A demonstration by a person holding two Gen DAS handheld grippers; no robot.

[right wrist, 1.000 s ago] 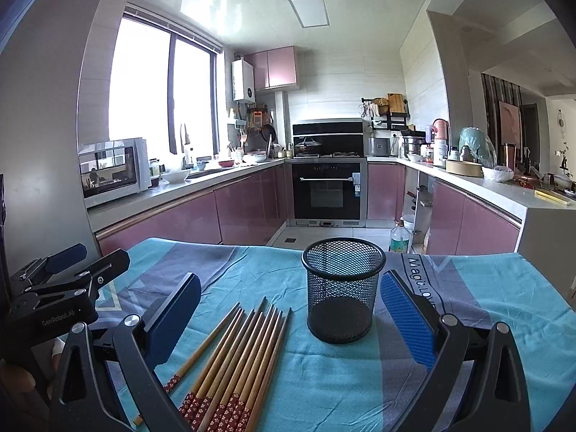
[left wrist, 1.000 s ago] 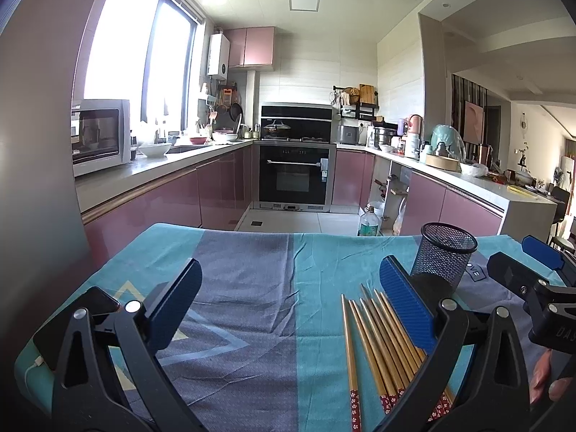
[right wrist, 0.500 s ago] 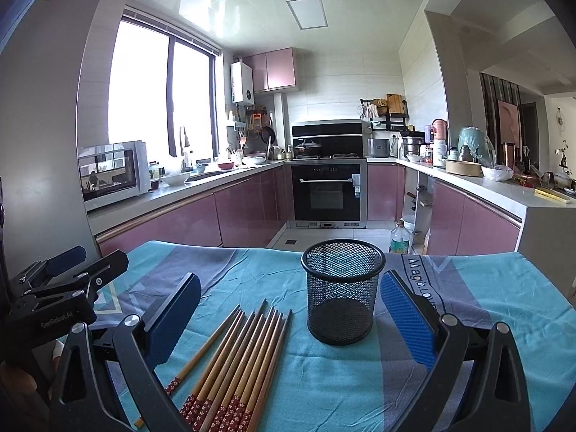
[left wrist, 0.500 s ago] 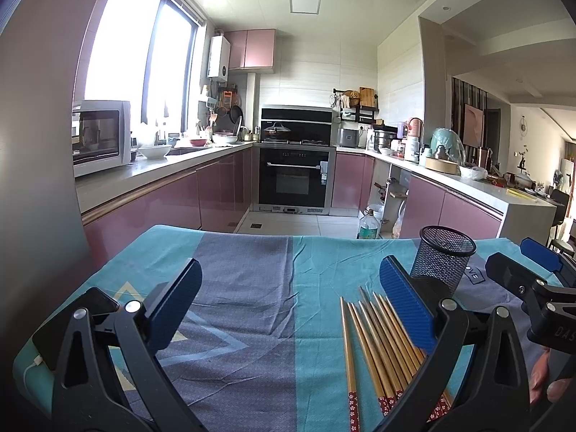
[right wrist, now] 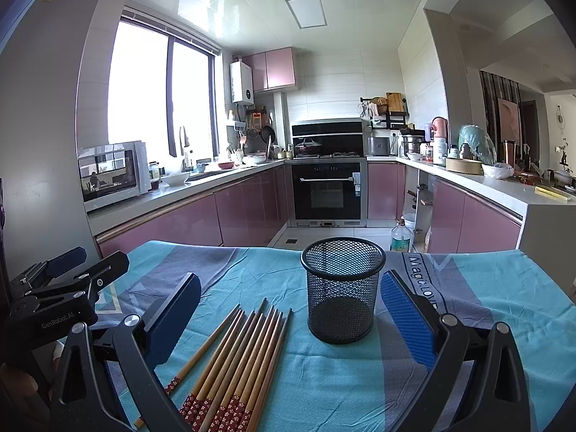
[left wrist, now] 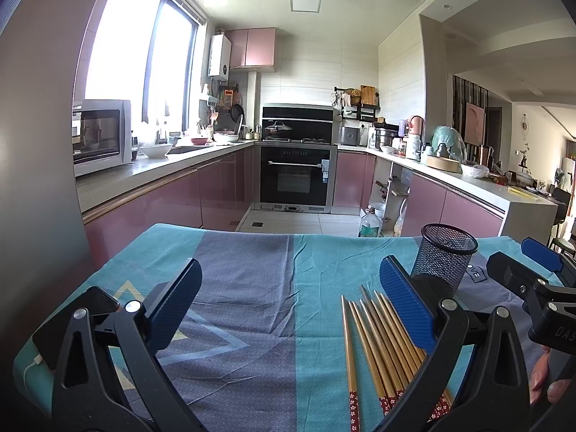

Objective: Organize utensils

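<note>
While both grippers hover spread wide and empty, left gripper (left wrist: 288, 309) and right gripper (right wrist: 289, 318), the chopsticks (right wrist: 234, 363) lie bundled on the table (right wrist: 486, 324) near its front edge. Mesh cup (right wrist: 342, 288) stands upright just beside their tips.

home kitchen | oven (right wrist: 327, 189), microwave (right wrist: 112, 171) | pink cabinets (right wrist: 248, 208) (probably lacquered)

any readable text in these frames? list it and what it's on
"GenRobot.AI": on the body of the left gripper, seen from the right wrist view.
"DAS", cut off by the frame edge: on the right gripper, seen from the left wrist view.
"Magic LOVE": on the tablecloth behind the mesh cup.
Oven sticker and bottle label: too small to read.
</note>
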